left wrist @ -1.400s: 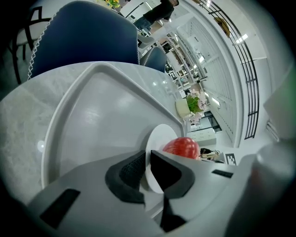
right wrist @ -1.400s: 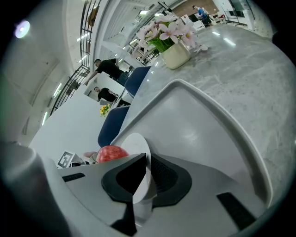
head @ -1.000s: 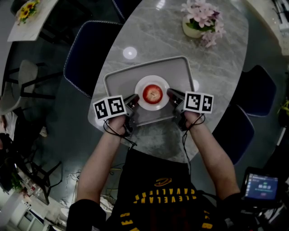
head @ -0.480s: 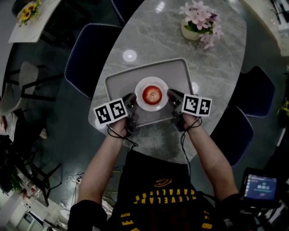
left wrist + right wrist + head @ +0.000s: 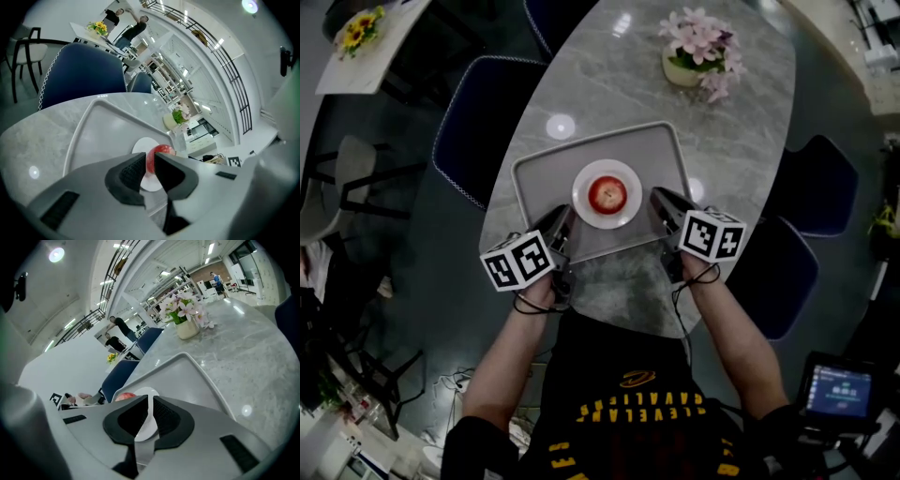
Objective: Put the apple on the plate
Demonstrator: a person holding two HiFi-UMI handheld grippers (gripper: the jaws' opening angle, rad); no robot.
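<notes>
A blue chair (image 5: 478, 122) is standing at the far left, tucked against the grey marble table (image 5: 741, 122). Next to it, the left gripper (image 5: 562, 216) is hanging over the near left corner of the grey tray (image 5: 542, 178). In its own view its jaws are sitting almost together, leaving only a thin slit with nothing gripped, and part of the fruit is showing beyond that slit. The left gripper (image 5: 149, 161) is pointing towards the middle of the tray. There, a round white plate (image 5: 584, 210) is lying flat on the tray. The red apple (image 5: 607, 194) is resting at the plate's centre, apart from both tools. On the other side of the plate, the right gripper (image 5: 657, 198) is hovering over the tray's near right edge, angled inward at the fruit. Its jaws are likewise pressing close, a narrow gap only, and are clasping nothing, with the plate's white rim showing through. Farther back and to the right, a pot of pink flowers (image 5: 698, 42) is standing on the tabletop, well apart from the tray. A second blue chair (image 5: 816, 187) is sitting beside the table's right edge.
</notes>
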